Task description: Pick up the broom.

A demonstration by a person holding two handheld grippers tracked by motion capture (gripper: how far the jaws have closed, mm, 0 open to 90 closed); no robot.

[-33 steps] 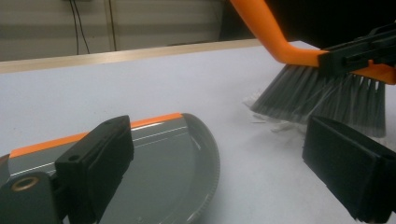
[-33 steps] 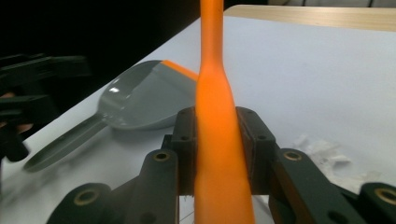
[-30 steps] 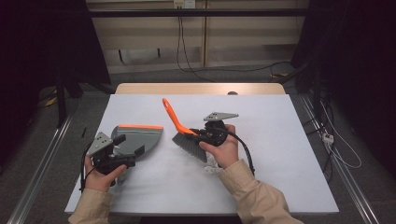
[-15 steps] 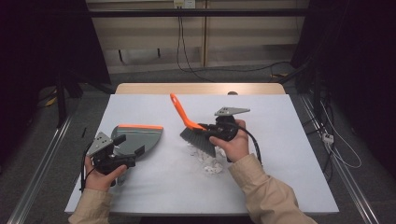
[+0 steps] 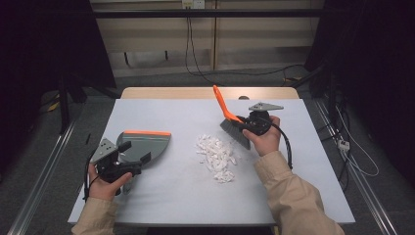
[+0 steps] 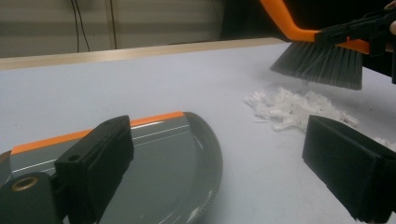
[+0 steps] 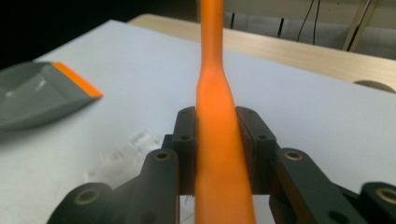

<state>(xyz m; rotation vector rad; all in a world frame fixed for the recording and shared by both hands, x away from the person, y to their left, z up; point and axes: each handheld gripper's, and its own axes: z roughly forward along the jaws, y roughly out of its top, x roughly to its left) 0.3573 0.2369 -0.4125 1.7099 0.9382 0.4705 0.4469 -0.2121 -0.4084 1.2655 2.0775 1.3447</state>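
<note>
A brush with an orange handle (image 5: 219, 101) and grey bristles (image 5: 235, 133) hangs just above the table, right of a pile of white scraps (image 5: 216, 155). My right gripper (image 5: 248, 126) is shut on the handle (image 7: 216, 93), its jaws pressed on both sides (image 7: 217, 140). A grey dustpan (image 5: 149, 142) with an orange lip lies flat at the left. My left gripper (image 5: 134, 152) sits at the pan's near edge, jaws wide apart. In the left gripper view, one jaw is over the dustpan (image 6: 163, 154) and the other over bare table, gripper (image 6: 217, 142) open. The brush (image 6: 322, 63) hovers past the scraps (image 6: 294, 105).
A white sheet (image 5: 171, 117) covers the table, with a wooden strip (image 5: 195, 92) along the far edge. Cables trail on the floor behind and to the right. The dustpan (image 7: 37, 93) and a few scraps (image 7: 126, 154) lie left of the handle in the right gripper view.
My right gripper has carried the brush to the right and a bit farther back, uncovering the white scraps. The left gripper and dustpan stayed put.
</note>
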